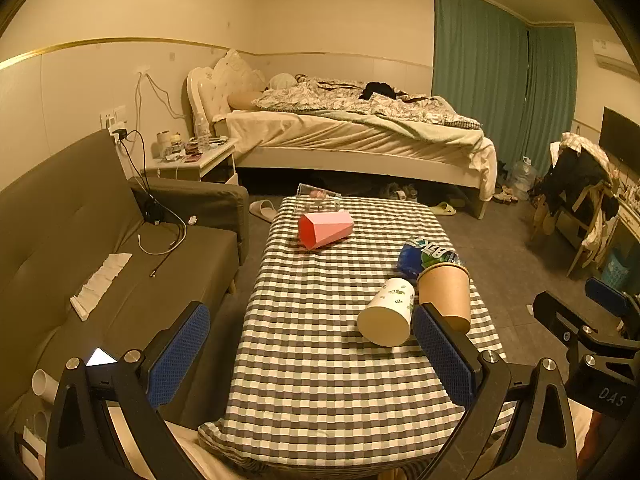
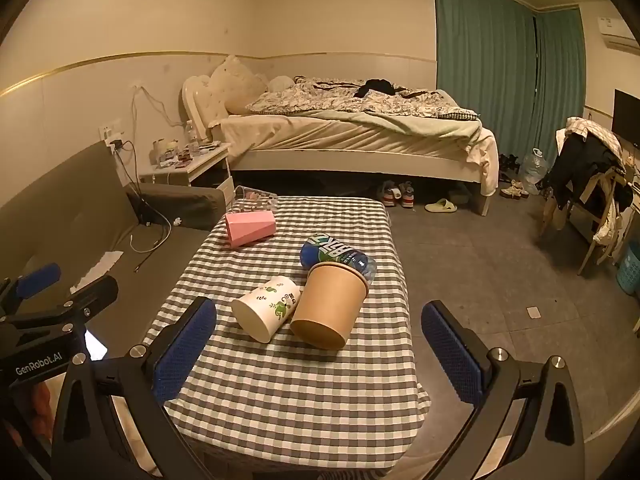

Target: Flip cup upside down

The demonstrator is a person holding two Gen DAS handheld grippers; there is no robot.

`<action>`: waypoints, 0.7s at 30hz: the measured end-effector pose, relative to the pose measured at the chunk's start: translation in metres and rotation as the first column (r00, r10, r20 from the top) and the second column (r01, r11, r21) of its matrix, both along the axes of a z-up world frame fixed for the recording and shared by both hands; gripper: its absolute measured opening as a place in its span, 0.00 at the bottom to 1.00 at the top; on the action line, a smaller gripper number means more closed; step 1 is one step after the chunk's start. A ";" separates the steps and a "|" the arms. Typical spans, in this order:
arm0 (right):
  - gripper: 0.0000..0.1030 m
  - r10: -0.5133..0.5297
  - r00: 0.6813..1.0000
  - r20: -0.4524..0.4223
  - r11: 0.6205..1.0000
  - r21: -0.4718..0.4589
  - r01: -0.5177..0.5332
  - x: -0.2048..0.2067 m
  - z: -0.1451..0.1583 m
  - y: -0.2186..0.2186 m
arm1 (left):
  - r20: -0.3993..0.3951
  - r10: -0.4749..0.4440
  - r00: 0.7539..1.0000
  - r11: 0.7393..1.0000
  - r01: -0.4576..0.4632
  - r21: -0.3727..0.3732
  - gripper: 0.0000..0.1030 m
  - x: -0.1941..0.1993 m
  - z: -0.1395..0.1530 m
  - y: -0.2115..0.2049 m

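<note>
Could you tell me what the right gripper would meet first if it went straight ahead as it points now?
Probably the brown paper cup lying on its side; the right gripper is open, though depth is uncertain.

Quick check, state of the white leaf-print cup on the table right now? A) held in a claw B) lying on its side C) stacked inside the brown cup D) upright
B: the white leaf-print cup lies on its side on the checkered table, beside the brown cup, and both claws are open and empty.

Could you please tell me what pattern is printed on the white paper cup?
Green leaf sprigs on the white paper cup, clearest in the right wrist view.
</note>
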State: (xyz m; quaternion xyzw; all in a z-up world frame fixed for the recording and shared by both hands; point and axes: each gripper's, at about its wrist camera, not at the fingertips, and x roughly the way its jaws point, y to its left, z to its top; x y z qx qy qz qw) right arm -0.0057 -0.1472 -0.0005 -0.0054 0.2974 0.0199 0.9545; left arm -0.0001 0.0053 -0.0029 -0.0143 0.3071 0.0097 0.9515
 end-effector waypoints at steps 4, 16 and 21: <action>1.00 -0.001 1.000 0.001 1.000 -0.001 0.001 0.000 -0.001 0.000 | 0.000 0.000 1.000 1.000 0.000 0.000 1.00 0.000 -0.001 0.000; 1.00 0.000 1.000 -0.005 1.000 -0.003 0.000 0.001 -0.005 0.003 | 0.000 0.003 1.000 1.000 -0.003 0.001 1.00 0.000 -0.002 0.000; 1.00 0.001 1.000 -0.005 1.000 -0.004 -0.001 0.002 -0.006 0.004 | 0.000 0.002 1.000 1.000 -0.002 -0.001 1.00 0.000 -0.003 0.000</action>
